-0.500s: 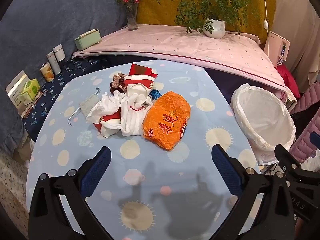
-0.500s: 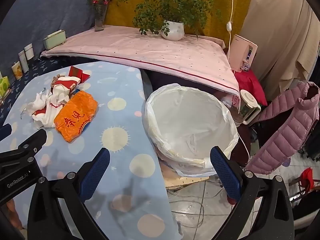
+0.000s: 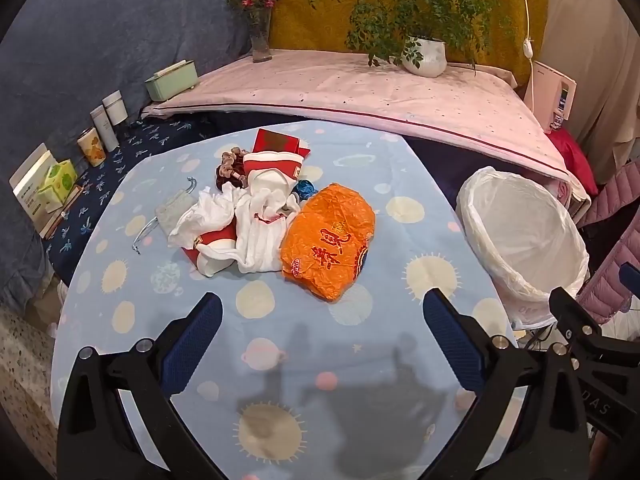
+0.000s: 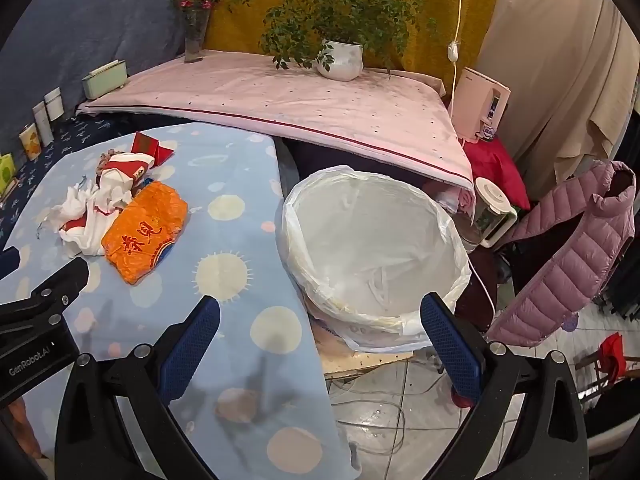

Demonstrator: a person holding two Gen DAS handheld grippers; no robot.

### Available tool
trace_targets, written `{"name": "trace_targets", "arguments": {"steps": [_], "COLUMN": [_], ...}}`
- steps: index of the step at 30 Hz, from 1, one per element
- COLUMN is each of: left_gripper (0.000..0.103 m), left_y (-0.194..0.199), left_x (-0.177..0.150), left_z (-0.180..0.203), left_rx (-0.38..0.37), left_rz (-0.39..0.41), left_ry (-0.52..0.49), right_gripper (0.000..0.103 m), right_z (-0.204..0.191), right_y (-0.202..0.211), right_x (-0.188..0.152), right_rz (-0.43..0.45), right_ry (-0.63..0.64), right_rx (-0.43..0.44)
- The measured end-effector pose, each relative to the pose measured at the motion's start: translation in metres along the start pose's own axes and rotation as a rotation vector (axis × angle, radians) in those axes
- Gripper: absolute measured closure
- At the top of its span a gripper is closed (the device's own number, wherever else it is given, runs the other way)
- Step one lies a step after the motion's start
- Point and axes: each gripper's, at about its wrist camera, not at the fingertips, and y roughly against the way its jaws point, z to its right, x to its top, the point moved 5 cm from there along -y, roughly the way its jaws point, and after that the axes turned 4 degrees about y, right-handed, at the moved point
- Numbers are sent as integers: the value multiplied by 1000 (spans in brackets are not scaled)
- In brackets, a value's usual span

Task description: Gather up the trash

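Note:
A trash pile lies mid-table: an orange crinkled bag (image 3: 330,240), white and red wrappers (image 3: 248,224), a red card box (image 3: 276,143), a small blue wad (image 3: 305,189) and a grey pouch (image 3: 173,210). The pile also shows at the left of the right wrist view, with the orange bag (image 4: 145,231). A bin lined with a white bag (image 3: 520,236) stands off the table's right edge, and in the right wrist view (image 4: 372,252) it is straight ahead. My left gripper (image 3: 322,338) is open and empty, short of the pile. My right gripper (image 4: 318,338) is open and empty before the bin.
The table has a light blue cloth with sun dots (image 3: 256,300). A pink-covered shelf (image 3: 360,88) behind holds a potted plant (image 3: 424,54), a flower vase (image 3: 260,40) and a green box (image 3: 172,80). Cans and boxes (image 3: 92,146) line the left. A pink jacket (image 4: 568,256) hangs at the right.
Both views have shifted only slightly; the pile and bin stay put and both grippers stay open.

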Motion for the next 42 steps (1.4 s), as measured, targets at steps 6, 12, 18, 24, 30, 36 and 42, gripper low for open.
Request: {"name": "trace_targets", "arguments": {"steps": [6, 12, 18, 24, 30, 36, 42], "left_gripper": [7, 7, 7, 7, 7, 7, 7], "left_y": [0, 2, -2, -2, -2, -2, -2], "left_x": [-3, -5, -2, -1, -3, -1, -1], "left_z": [7, 12, 9, 6, 11, 7, 6], "left_rx": [-2, -2, -3, -3, -3, -2, -3], "left_rz": [-2, -2, -2, -3, 0, -5, -4], "left_ry": [-4, -8, -7, -5, -5, -5, -5], "right_gripper": [7, 7, 7, 7, 7, 7, 7], "right_z": [0, 3, 2, 2, 12, 11, 9], "right_y": [-1, 0, -1, -1, -3, -3, -4], "right_x": [-1, -1, -1, -1, -4, -3, -2], "right_rz": [-2, -2, -2, -4, -14, -18, -20], "right_ry": [1, 1, 0, -1, -11, -8, -8], "right_rx": [0, -1, -1, -2, -6, -11, -10]}}
